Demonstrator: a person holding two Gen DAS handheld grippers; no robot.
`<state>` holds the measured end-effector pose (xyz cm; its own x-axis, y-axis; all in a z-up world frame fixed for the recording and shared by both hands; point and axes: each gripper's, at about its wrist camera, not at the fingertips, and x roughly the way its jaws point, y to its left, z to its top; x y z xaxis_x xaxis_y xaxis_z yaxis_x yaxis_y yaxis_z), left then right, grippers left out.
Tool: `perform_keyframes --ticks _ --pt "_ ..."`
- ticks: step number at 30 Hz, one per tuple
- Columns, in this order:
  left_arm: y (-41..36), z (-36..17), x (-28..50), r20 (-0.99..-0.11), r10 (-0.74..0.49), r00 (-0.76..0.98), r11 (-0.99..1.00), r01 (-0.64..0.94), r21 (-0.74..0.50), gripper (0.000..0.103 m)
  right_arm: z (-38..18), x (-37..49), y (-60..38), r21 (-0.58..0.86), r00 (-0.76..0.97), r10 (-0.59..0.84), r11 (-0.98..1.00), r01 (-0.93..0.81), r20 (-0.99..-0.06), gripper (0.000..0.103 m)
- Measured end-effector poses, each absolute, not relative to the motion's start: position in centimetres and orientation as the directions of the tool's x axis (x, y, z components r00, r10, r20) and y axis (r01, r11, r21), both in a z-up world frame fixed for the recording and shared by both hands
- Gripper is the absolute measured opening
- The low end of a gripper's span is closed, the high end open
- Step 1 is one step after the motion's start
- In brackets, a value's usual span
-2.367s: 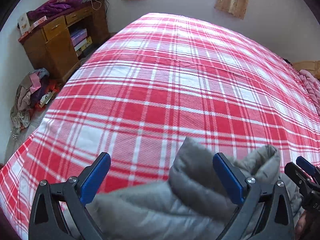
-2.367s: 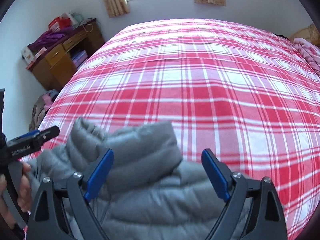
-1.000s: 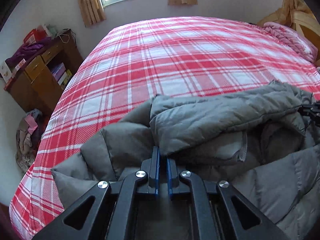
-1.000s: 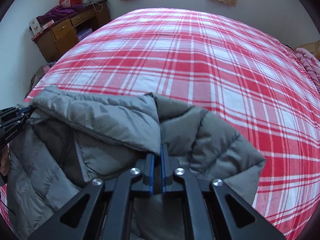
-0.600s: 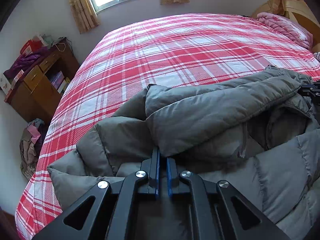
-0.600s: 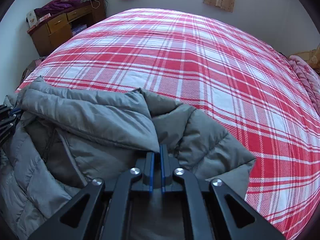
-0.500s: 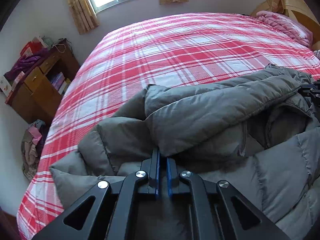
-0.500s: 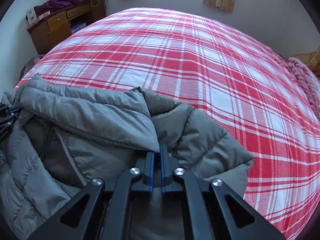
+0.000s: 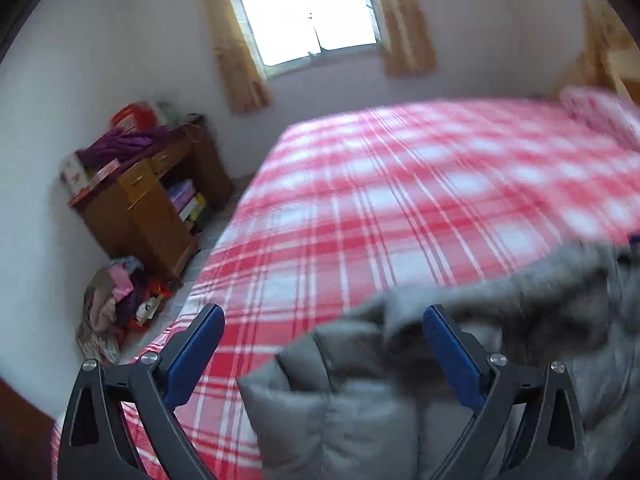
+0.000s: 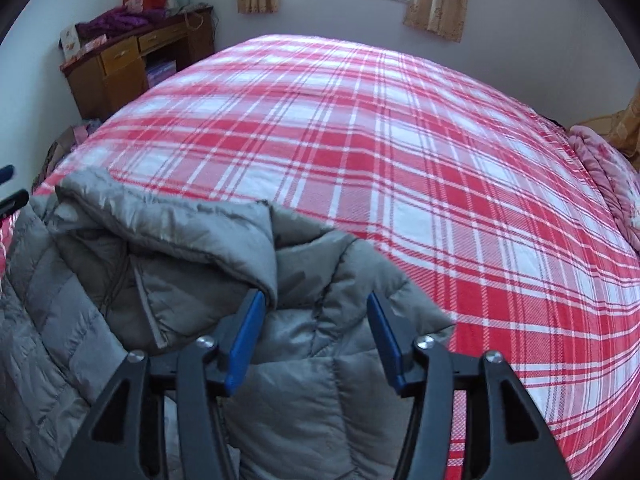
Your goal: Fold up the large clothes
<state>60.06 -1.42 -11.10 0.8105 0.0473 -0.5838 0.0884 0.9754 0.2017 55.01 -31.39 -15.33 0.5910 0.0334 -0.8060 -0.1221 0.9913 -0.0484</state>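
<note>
A grey puffer jacket (image 10: 160,272) lies on the near part of a bed with a red and white plaid sheet (image 10: 400,152); its hood (image 10: 180,224) is folded over the body. My right gripper (image 10: 316,304) is open, its blue pads on either side of the jacket's shoulder fabric without clamping it. My left gripper (image 9: 320,320) is open wide above the jacket's left shoulder (image 9: 340,400); that view is blurred by motion. The left gripper's tip (image 10: 10,196) shows at the right wrist view's left edge.
A wooden desk (image 10: 128,60) with purple clothes and boxes stands left of the bed by the wall. A heap of clothes (image 9: 112,312) lies on the floor beside it. A pink quilt (image 10: 600,168) lies at the bed's right end. A curtained window (image 9: 308,12) is behind.
Both grippers were shut on the jacket's shoulders half a second ago and have now opened, letting the jacket go. The left gripper has swung up and left, blurring its view.
</note>
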Motion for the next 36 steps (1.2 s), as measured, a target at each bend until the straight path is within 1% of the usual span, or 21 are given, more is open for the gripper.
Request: perform_keyframes --ticks 2,3,5,7,9,10,11,14,16,17,19,22,23,26,29,30,32,35,36 --pt "-1.2 -11.1 62.6 -0.634 0.0 0.773 0.991 0.084 0.102 0.1 -14.5 55.2 -31.8 -0.027 0.614 0.029 0.996 -0.082 -0.789 0.057" --pt "-1.4 -11.5 63.9 -0.657 -0.009 0.754 0.994 0.076 0.074 0.1 -14.2 55.5 -31.8 -0.011 0.623 0.031 0.998 -0.065 -0.781 0.057" --pt "-2.5 -12.7 66.5 -0.689 0.04 0.723 0.995 0.03 0.09 0.1 -14.0 56.6 -31.3 0.006 0.623 0.042 0.998 -0.06 -0.781 0.057" --pt "-3.3 -14.1 67.9 -0.722 0.045 0.691 0.997 0.02 0.08 0.1 -13.8 57.9 -30.2 0.038 0.626 0.061 0.998 -0.05 -0.777 0.057" --pt "-4.0 -15.6 68.1 -0.736 0.069 0.674 0.995 0.009 0.102 0.1 -14.0 59.3 -29.4 0.12 0.61 0.127 0.991 -0.052 -0.782 0.064" --pt "-4.2 -16.2 67.9 -0.741 0.07 0.668 0.994 0.015 0.108 0.1 -14.2 60.0 -28.8 0.165 0.603 0.167 0.984 -0.059 -0.78 0.066" --pt "-4.4 -16.8 67.6 -0.746 0.077 0.661 0.992 0.021 0.121 0.1 -14.3 60.4 -28.1 0.179 0.603 0.182 0.982 -0.066 -0.776 0.066" --pt "-4.8 -18.9 66.5 -0.747 0.119 0.654 0.981 0.04 0.192 0.1 -15.4 61.2 -25.6 0.149 0.592 0.182 0.983 -0.106 -0.785 0.066" --pt "-4.5 -19.7 65.9 -0.759 0.106 0.642 0.982 0.054 0.183 0.1 -16.8 61.0 -24.9 0.16 0.57 0.203 0.979 -0.126 -0.796 0.065" --pt "-4.4 -20.1 65.6 -0.764 0.096 0.638 0.982 0.062 0.176 0.1 -17.4 60.9 -24.7 0.157 0.562 0.202 0.979 -0.127 -0.802 0.063" --pt "-4.6 -20.6 64.9 -0.761 0.092 0.642 0.979 0.08 0.185 0.1 -18.7 60.3 -24.5 0.142 0.545 0.197 0.98 -0.142 -0.815 0.062" --pt "-5.4 -20.6 64.2 -0.742 0.122 0.659 0.964 0.1 0.247 0.1 -19.3 59.3 -24.6 0.115 0.536 0.185 0.98 -0.162 -0.824 0.059" --pt "-5.6 -19.9 63.9 -0.721 0.129 0.681 0.963 0.086 0.254 0.1 -19.3 59.2 -24.7 0.114 0.532 0.184 0.98 -0.163 -0.826 0.058" --pt "-6.2 -16.6 62.5 -0.656 0.068 0.752 0.974 0.092 0.206 0.1 -19.6 58.9 -24.8 0.095 0.535 0.171 0.981 -0.168 -0.827 0.057" --pt "-7.5 -14.6 61.8 -0.636 -0.04 0.771 0.977 0.164 0.137 0.1 -19.7 58.6 -24.8 0.094 0.547 0.171 0.981 -0.167 -0.819 0.057" --pt "-8.2 -14.7 61.9 -0.655 -0.08 0.751 0.971 0.207 0.119 0.1 -19.8 58.6 -24.7 0.089 0.551 0.168 0.982 -0.167 -0.817 0.057" --pt "-8.9 -15.8 62.4 -0.692 -0.11 0.713 0.966 0.241 0.095 0.1 -19.8 58.4 -24.7 0.084 0.563 0.163 0.983 -0.164 -0.81 0.056" --pt "-8.7 -19.2 63.5 -0.764 -0.079 0.64 0.966 0.237 0.099 0.1 -19.6 58.1 -25.2 0.092 0.589 0.159 0.985 -0.143 -0.792 0.052" --pt "-8.4 -20.4 63.9 -0.788 -0.069 0.612 0.969 0.23 0.094 0.1 -19.6 58.0 -25.4 0.095 0.596 0.158 0.986 -0.135 -0.787 0.052"
